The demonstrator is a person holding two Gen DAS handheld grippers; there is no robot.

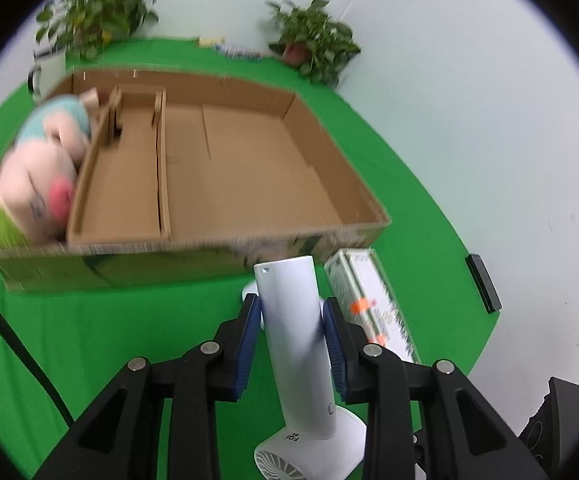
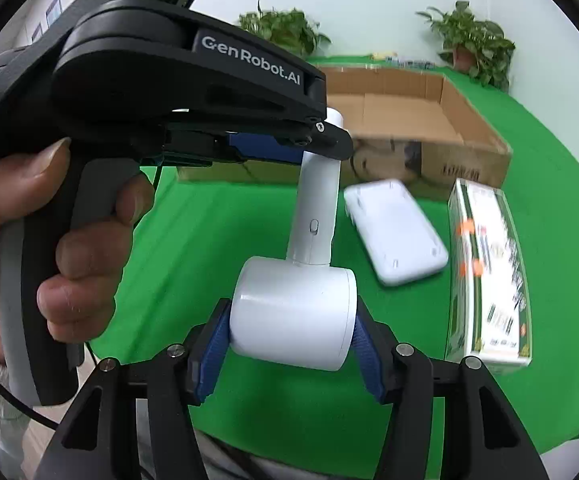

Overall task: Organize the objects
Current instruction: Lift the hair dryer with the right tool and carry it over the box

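Both grippers share the handheld fan [image 2: 309, 264]: the left gripper [image 1: 291, 336] is clamped on its handle, the right gripper [image 2: 291, 328] is pinched around the head, probably steadying it for a handover. The cardboard box [image 1: 329, 152] waits just ahead, with blurred packages to the right on the table [image 1: 89, 340].

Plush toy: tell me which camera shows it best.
The left wrist view. There the plush toy lies in the leftmost compartment of the cardboard box, blurred but fully recognisable. In the right wrist view the left gripper and the hand holding it cover that side of the box, so the toy is hidden.
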